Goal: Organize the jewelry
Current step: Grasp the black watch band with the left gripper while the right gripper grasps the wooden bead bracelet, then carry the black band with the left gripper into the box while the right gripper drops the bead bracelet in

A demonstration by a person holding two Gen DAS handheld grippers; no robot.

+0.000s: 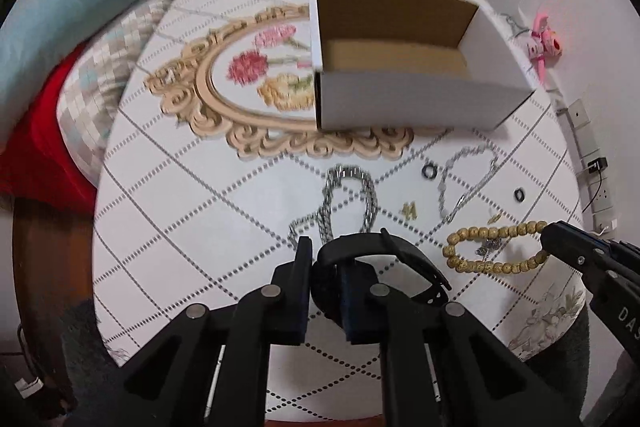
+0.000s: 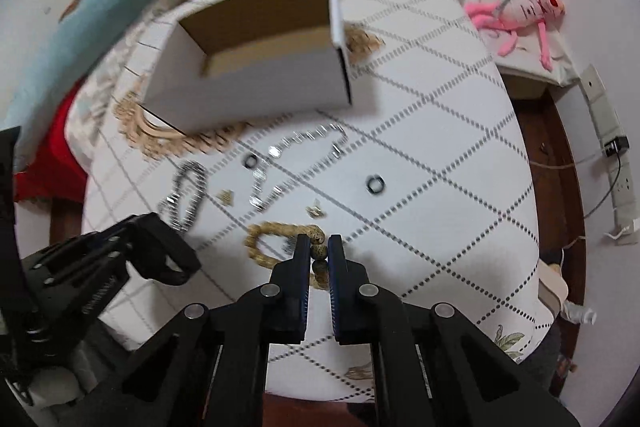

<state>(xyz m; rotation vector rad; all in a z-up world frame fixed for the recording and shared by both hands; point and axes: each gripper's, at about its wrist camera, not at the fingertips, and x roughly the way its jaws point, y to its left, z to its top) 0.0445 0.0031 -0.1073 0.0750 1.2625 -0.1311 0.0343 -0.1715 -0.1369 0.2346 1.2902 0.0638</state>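
Observation:
My left gripper [image 1: 325,259] is shut on a black watch [image 1: 384,251], strap curling right, just above the table; it shows in the right wrist view [image 2: 160,251] too. My right gripper [image 2: 319,247] is shut on a tan bead bracelet [image 2: 272,245], which lies on the table in the left wrist view [image 1: 492,247]. An open white cardboard box [image 1: 404,67] stands behind, also seen from the right [image 2: 260,51]. Loose on the table: a heavy silver chain [image 1: 344,203], a thin silver chain [image 1: 464,179], two black rings [image 1: 430,171] [image 1: 519,193], small gold earrings [image 1: 409,211].
The round table [image 1: 180,211] has a white diamond-pattern cloth with a floral oval print. A bed with blue and red bedding [image 1: 60,27] lies left. A pink plush toy [image 2: 520,11] and a wall power strip [image 2: 616,163] are at the right.

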